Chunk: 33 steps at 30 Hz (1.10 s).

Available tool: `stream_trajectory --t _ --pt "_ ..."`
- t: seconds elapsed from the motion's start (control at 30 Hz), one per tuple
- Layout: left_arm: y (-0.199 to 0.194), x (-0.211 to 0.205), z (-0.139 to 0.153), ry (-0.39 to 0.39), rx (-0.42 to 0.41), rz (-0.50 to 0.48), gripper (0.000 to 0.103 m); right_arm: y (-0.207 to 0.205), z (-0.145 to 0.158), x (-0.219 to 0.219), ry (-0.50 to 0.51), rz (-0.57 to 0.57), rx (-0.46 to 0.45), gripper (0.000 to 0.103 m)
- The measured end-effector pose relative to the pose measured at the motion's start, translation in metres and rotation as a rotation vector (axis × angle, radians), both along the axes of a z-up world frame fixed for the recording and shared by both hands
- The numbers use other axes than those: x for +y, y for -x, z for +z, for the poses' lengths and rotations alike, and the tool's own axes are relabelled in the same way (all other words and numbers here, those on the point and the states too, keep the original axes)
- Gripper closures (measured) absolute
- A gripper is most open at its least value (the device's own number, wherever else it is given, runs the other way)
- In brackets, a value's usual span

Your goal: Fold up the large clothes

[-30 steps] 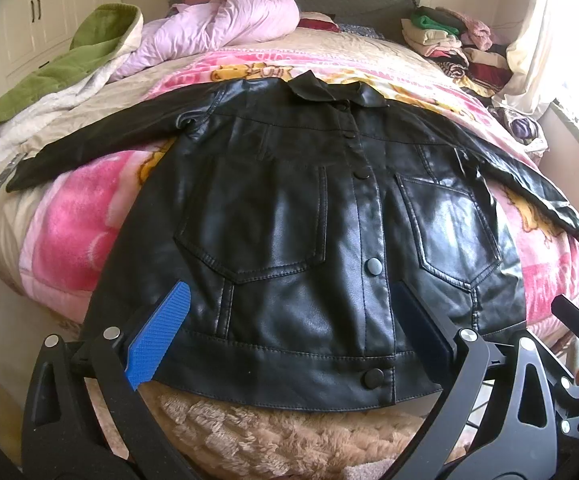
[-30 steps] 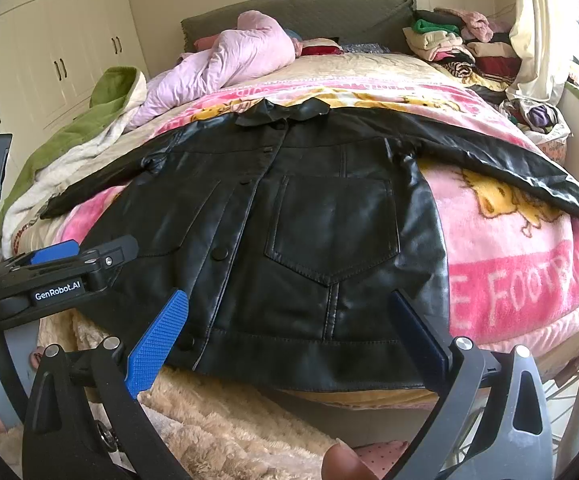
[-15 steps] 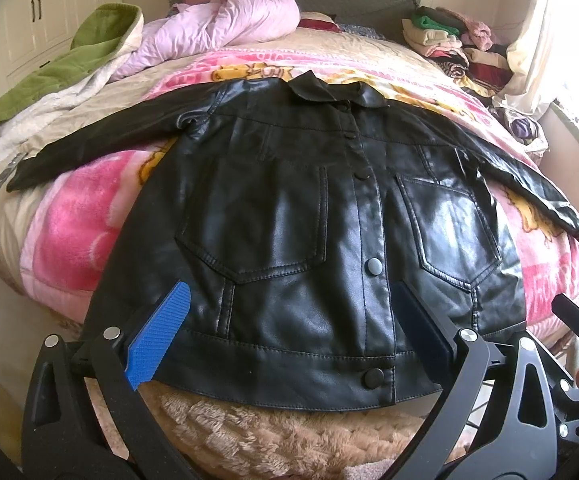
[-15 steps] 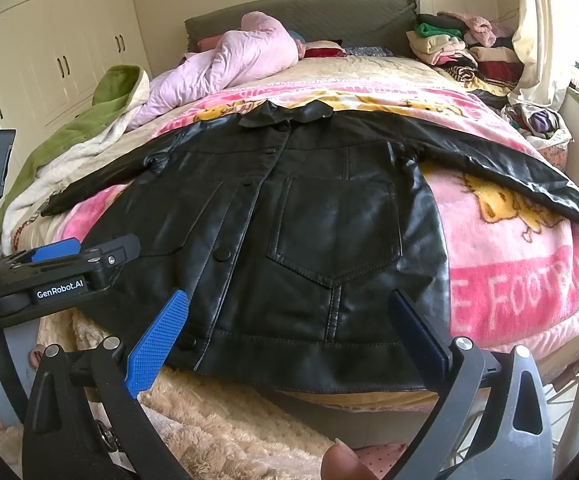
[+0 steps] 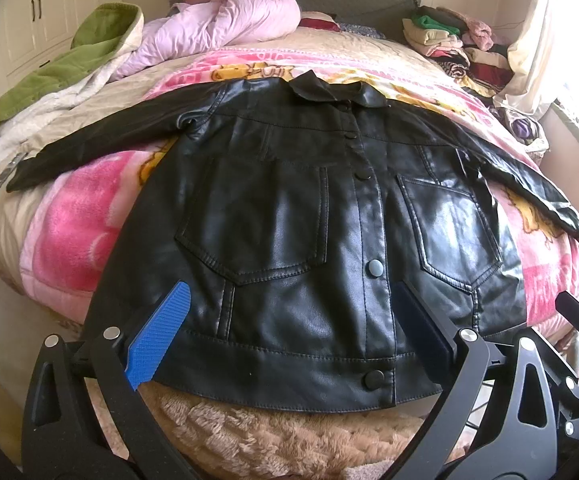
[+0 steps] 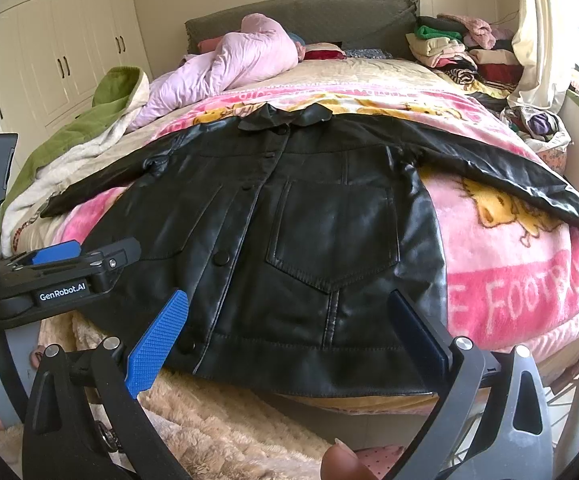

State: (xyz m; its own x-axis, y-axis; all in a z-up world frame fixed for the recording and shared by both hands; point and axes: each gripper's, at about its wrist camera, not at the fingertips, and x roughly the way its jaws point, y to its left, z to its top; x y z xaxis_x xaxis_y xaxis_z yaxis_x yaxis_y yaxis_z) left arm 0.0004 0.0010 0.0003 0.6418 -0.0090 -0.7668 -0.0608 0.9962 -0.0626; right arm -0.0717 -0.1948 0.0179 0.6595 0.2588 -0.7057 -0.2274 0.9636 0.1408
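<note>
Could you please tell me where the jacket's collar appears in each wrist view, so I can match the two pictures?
Left wrist view: the collar sits above centre, slightly right of the middle, at the far end of the black jacket.
Right wrist view: the collar lies almost dead centre horizontally, in the upper third.
Shared landmark: the lilac duvet bunched up beyond the collar, towards the headboard, in both views.

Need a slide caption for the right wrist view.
Open right gripper faces a black jacket spread flat on the bed.
</note>
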Motion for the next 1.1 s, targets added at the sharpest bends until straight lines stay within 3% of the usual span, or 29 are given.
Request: stream_trajectory --t 0.63,1.1 --pt "-0.013 0.008 -0.002 0.001 0.023 0.010 0.009 -0.018 0.004 0.009 -0.004 0.014 0.020 0.004" --pt "-0.079 0.030 0.029 0.001 0.008 0.066 0.009 -0.093 0.036 0.004 -0.068 -0.017 -0.036 0.004"
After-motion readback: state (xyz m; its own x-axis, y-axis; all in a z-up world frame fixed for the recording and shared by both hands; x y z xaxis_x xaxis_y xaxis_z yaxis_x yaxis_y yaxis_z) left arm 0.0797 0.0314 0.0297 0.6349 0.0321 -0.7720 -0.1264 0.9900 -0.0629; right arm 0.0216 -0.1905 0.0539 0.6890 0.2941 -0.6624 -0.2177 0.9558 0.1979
